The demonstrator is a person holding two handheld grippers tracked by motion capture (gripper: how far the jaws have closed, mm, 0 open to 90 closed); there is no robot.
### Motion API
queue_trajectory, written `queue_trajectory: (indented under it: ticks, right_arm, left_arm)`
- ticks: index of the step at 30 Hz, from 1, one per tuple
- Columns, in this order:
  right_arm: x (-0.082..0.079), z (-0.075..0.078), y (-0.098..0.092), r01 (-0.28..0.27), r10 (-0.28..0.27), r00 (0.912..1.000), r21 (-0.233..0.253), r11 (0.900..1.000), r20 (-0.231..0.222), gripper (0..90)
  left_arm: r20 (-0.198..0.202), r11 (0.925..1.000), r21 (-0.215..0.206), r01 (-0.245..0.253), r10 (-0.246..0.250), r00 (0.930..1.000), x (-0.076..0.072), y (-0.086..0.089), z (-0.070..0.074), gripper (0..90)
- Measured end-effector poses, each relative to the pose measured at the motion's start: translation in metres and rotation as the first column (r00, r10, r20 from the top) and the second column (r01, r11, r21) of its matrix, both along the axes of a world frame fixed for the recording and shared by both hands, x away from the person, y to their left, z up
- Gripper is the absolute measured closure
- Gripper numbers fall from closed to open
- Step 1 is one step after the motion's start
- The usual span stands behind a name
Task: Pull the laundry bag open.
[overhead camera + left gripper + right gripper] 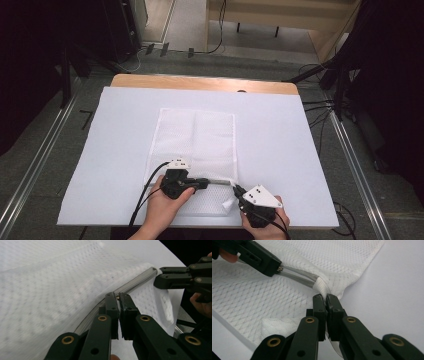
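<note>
A white mesh bag [197, 135] lies flat on the table, its zipper [220, 182] running along the near end. My left gripper [206, 183] is shut on the zipper pull, and a bit of brass shows between its tips [118, 295]. My right gripper [236, 189] is shut on the bag's fabric corner at the zipper's end [326, 298], lifting it slightly. In the right gripper view the grey zipper [299, 273] stretches from that corner to the left gripper [278, 267]. The left gripper view shows the zipper [135, 282] leading to the right gripper [157, 277].
A white sheet [280, 150] covers the table, with a strip of wood [200, 82] bare at the far edge. Metal rails [355, 160], cables and dark stands flank the table on the floor. A folded bit of white mesh [274, 326] lies near the bag's front corner.
</note>
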State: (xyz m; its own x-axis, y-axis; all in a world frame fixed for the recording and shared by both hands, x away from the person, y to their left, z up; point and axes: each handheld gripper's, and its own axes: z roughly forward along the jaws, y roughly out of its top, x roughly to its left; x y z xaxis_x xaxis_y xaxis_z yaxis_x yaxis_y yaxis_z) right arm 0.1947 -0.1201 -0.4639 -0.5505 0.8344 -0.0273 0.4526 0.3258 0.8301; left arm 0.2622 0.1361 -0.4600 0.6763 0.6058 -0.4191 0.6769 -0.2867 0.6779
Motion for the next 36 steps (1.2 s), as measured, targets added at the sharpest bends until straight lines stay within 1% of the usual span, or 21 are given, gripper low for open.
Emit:
queue_trajectory:
  ticks: [3, 4, 9, 11, 12, 13, 14, 15, 16, 17, 18, 19, 21, 23, 26, 27, 28, 29, 32, 33, 36]
  right_arm:
    - [0.001, 0.001, -0.001, 0.001, -0.001, 1.0, -0.001, 1.0, 0.005, 88.3]
    - [0.001, 0.001, -0.001, 0.001, -0.001, 1.0, -0.001, 1.0, 0.005, 88.3]
    - [0.003, 0.0, -0.003, 0.004, -0.004, 1.0, 0.003, 1.0, 0.0, 88.3]
    - [0.004, 0.0, -0.003, 0.005, -0.005, 1.0, -0.003, 1.0, 0.005, 88.3]
    - [0.004, 0.0, -0.003, 0.005, -0.005, 1.0, -0.003, 1.0, 0.005, 88.3]
    - [0.004, 0.001, -0.004, 0.006, -0.006, 1.0, -0.004, 1.0, 0.005, 88.3]
    - [0.004, 0.001, -0.004, 0.006, -0.006, 1.0, -0.004, 1.0, 0.005, 88.3]
    - [0.004, 0.001, -0.005, 0.019, -0.019, 0.9998, -0.005, 1.0, 0.005, 88.3]
    - [0.004, 0.001, -0.005, 0.019, -0.019, 0.9998, -0.005, 1.0, 0.005, 88.3]
    - [0.005, 0.001, -0.008, 0.019, -0.019, 0.9998, 0.007, 1.0, 0.0, 88.3]
    - [0.006, 0.001, -0.009, 0.021, -0.021, 0.9998, 0.007, 1.0, -0.002, 88.3]
    - [0.006, 0.0, -0.009, 0.02, -0.02, 0.9998, 0.007, 1.0, -0.004, 88.3]
    - [0.006, 0.0, -0.009, 0.02, -0.02, 0.9998, 0.006, 1.0, -0.006, 88.3]
    - [0.006, 0.001, -0.008, 0.016, -0.016, 0.9999, 0.005, 1.0, -0.001, 88.3]
    - [0.006, 0.001, -0.009, 0.018, -0.018, 0.9998, 0.005, 1.0, 0.002, 88.3]
    - [0.006, 0.001, -0.01, 0.022, -0.022, 0.9997, 0.006, 1.0, -0.001, 88.3]
    - [0.006, 0.001, -0.01, 0.022, -0.022, 0.9997, 0.006, 1.0, -0.001, 88.3]
    - [0.006, 0.001, -0.011, 0.024, -0.024, 0.9997, 0.008, 1.0, -0.001, 88.3]
    - [0.007, 0.001, -0.012, 0.025, -0.025, 0.9997, 0.008, 1.0, 0.0, 88.3]
    - [0.007, 0.001, -0.012, 0.027, -0.027, 0.9996, 0.01, 1.0, 0.0, 88.3]
    - [0.008, 0.001, -0.013, 0.027, -0.027, 0.9996, 0.01, 1.0, 0.0, 88.3]
  left_arm:
    - [0.001, 0.9999, -0.003, -0.015, 0.015, 0.9999, -0.001, 0.012, 0.0, 86.9]
    - [0.001, 0.9999, -0.003, -0.015, 0.015, 0.9999, -0.001, 0.012, 0.0, 86.9]
    - [-0.002, 0.9996, -0.008, -0.026, 0.026, 0.9997, -0.002, 0.027, -0.001, 86.9]
    - [-0.004, 0.9993, -0.006, -0.036, 0.036, 0.9994, -0.002, 0.037, -0.001, 86.9]
    - [-0.004, 0.9993, -0.006, -0.036, 0.036, 0.9994, -0.002, 0.037, -0.001, 86.9]
    - [-0.003, 0.9986, -0.007, -0.053, 0.053, 0.9986, -0.003, 0.044, -0.001, 86.9]
    - [-0.003, 0.9986, -0.007, -0.053, 0.053, 0.9986, -0.003, 0.044, -0.001, 87.0]
    - [-0.003, 0.9981, -0.01, -0.061, 0.061, 0.9982, -0.002, 0.053, -0.001, 87.0]
    - [-0.003, 0.9981, -0.01, -0.061, 0.061, 0.9982, -0.002, 0.053, -0.001, 87.0]
    - [-0.017, 0.9975, -0.034, -0.063, 0.062, 0.9979, -0.002, 0.061, -0.003, 86.9]
    - [-0.017, 0.9975, -0.034, -0.063, 0.062, 0.9979, -0.002, 0.061, -0.003, 87.0]
    - [-0.013, 0.9973, -0.029, -0.067, 0.067, 0.9977, -0.003, 0.067, -0.003, 86.9]
    - [-0.012, 0.9973, -0.028, -0.069, 0.068, 0.9976, -0.004, 0.069, -0.003, 87.0]
    - [0.002, 0.9968, -0.016, -0.078, 0.078, 0.9969, -0.006, 0.076, 0.0, 87.0]
    - [0.009, 0.9963, -0.024, -0.082, 0.083, 0.9965, -0.006, 0.081, 0.001, 87.0]
    - [0.014, 0.9947, -0.024, -0.1, 0.101, 0.9948, -0.007, 0.088, 0.003, 87.0]
    - [0.014, 0.9947, -0.024, -0.1, 0.101, 0.9948, -0.007, 0.088, 0.003, 87.0]
    - [0.015, 0.9932, -0.029, -0.113, 0.113, 0.9935, -0.008, 0.095, 0.004, 87.0]
    - [0.015, 0.9923, -0.03, -0.12, 0.12, 0.9926, -0.008, 0.101, 0.003, 87.0]
    - [0.014, 0.9917, -0.03, -0.125, 0.125, 0.992, -0.009, 0.106, 0.003, 87.0]
    - [0.012, 0.9906, -0.032, -0.133, 0.133, 0.991, -0.011, 0.111, 0.003, 86.9]
